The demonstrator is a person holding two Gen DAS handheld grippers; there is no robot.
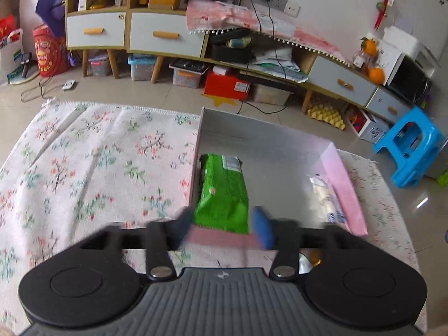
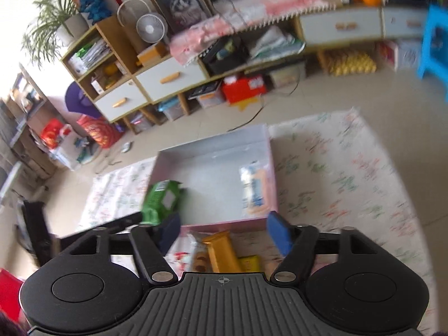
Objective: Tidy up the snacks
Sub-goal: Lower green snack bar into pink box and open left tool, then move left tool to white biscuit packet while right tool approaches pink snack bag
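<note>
A pink open box (image 1: 343,184) with a grey floor sits on the floral rug. A green snack bag (image 1: 224,193) lies along its left wall; a white-and-blue packet (image 1: 327,196) lies by its right wall. My left gripper (image 1: 224,226) is open at the box's near edge, its blue pads on either side of the green bag's near end, not closed on it. In the right wrist view the box (image 2: 271,168) holds the green bag (image 2: 162,198) and the packet (image 2: 253,187). My right gripper (image 2: 224,232) is open and empty above loose snacks, among them a yellow pack (image 2: 224,252), in front of the box.
The floral rug (image 1: 98,168) spreads left and right of the box. A low cabinet (image 1: 168,36) with storage bins under it lines the far wall. A blue plastic stool (image 1: 411,145) stands on the floor at the right. The left gripper's black body (image 2: 42,232) shows at the right wrist view's left.
</note>
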